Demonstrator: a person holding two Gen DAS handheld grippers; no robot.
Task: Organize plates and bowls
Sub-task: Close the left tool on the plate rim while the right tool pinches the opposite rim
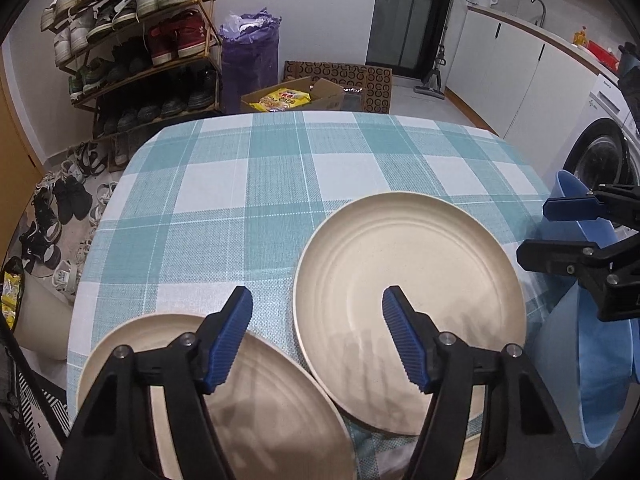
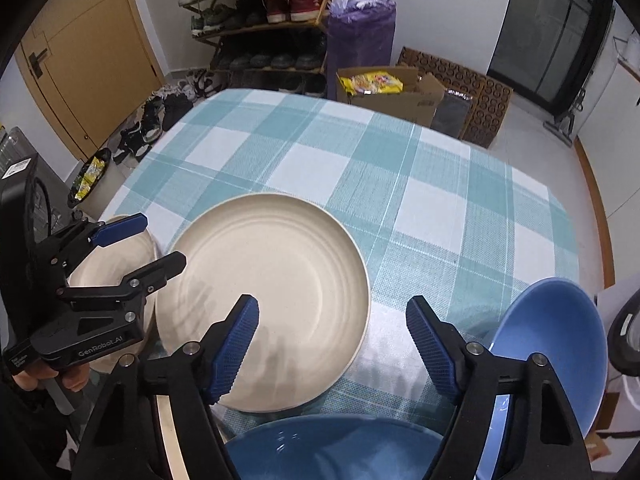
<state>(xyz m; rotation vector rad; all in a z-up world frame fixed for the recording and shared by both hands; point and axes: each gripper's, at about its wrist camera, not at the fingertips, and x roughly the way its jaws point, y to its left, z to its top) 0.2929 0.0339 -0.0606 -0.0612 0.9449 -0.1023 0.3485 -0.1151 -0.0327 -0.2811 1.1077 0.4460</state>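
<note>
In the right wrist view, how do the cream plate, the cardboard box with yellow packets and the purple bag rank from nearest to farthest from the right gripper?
1. Cream plate: on the checked cloth, just ahead and left of the right gripper.
2. Cardboard box: on the floor beyond the table's far edge.
3. Purple bag: behind the box, beside the shoe rack.

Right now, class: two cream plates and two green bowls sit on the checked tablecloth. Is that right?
Not quite. The bowls are blue, not green, as the right wrist view shows. The two cream plates do sit on the checked tablecloth.
</note>
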